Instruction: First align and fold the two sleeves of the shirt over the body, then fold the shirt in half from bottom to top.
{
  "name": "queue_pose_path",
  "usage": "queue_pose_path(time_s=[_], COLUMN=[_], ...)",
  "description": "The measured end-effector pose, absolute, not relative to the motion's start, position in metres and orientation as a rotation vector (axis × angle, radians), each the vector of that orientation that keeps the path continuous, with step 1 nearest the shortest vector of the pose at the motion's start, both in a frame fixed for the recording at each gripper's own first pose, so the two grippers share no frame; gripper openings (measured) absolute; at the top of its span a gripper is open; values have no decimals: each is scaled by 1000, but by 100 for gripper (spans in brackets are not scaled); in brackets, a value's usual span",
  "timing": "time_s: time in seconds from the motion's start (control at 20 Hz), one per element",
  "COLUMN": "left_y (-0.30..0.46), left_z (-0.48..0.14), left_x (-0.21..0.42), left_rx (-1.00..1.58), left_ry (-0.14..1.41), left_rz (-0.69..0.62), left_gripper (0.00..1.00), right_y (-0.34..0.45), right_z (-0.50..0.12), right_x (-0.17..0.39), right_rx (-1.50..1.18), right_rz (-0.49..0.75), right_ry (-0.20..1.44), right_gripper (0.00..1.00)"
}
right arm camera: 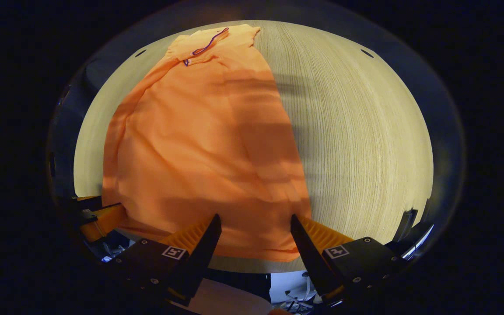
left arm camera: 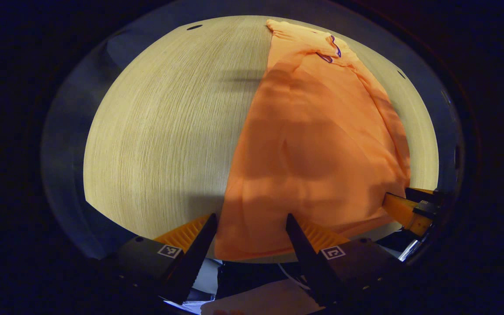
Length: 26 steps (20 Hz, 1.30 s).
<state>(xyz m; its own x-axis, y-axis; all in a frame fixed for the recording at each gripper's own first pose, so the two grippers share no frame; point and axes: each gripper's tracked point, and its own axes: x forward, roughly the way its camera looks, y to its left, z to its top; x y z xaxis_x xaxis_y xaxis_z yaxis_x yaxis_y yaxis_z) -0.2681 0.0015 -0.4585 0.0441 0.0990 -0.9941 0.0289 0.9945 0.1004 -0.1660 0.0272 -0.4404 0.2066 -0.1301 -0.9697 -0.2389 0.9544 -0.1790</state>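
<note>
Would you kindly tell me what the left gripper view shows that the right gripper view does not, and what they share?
Left gripper view: bare wooden table on the left of the orange shirt, and the right gripper at the right edge. Right gripper view: bare table on the shirt's right, and the left gripper at the left edge. Both: the shirt lying flat, collar far, with open fingers at its near hem.

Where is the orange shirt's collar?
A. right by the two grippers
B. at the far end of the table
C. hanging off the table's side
B: the collar lies at the far end of the shirt on the table, while both open grippers wait at the near hem.
</note>
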Motion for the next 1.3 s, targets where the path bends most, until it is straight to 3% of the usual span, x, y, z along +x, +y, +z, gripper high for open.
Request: queue_pose_path(time_s=[0.5,0.55,0.6,0.65,0.7,0.75,0.85,0.9,0.95,1.0,1.05,1.1,1.15,1.3], left_y=[0,-2,-3,-5,-8,-12,-21,-29,-30,-29,-31,-32,-32,-32], left_z=[-459,-458,-459,-458,-458,-459,-459,-459,-462,-463,-460,-471,-462,-462], left_x=[-268,-268,-267,-268,-267,-267,-265,-264,-264,-263,-262,-261,-261,-262], left_rx=[97,99,99,106,116,130,161,143,126,111,91,66,67,84], left_ry=[1521,1522,1515,1514,1508,1498,1476,1458,1450,1440,1429,1416,1409,1416], left_rz=[55,53,46,35,19,-5,-67,-103,-101,-111,-120,-121,-136,-151], left_gripper=[98,97,90,90,82,77,61,47,35,6,6,6,1,1], right_y=[27,27,27,26,27,28,33,36,38,38,38,38,37,38], right_z=[-441,-441,-441,-441,-440,-441,-441,-441,-442,-441,-443,-442,-442,-441], right_x=[-165,-166,-165,-165,-165,-165,-166,-167,-168,-168,-163,-168,-168,-170], right_rx=[-328,-334,-336,-336,-342,-352,-349,-334,-330,-331,-312,-289,-278,-250], right_rz=[90,97,103,107,118,137,169,179,190,203,201,196,199,195], right_ry=[1346,1342,1335,1329,1323,1318,1305,1301,1301,1302,1296,1307,1307,1319], right_gripper=[98,96,84,77,64,59,36,20,14,8,8,1,0,0])
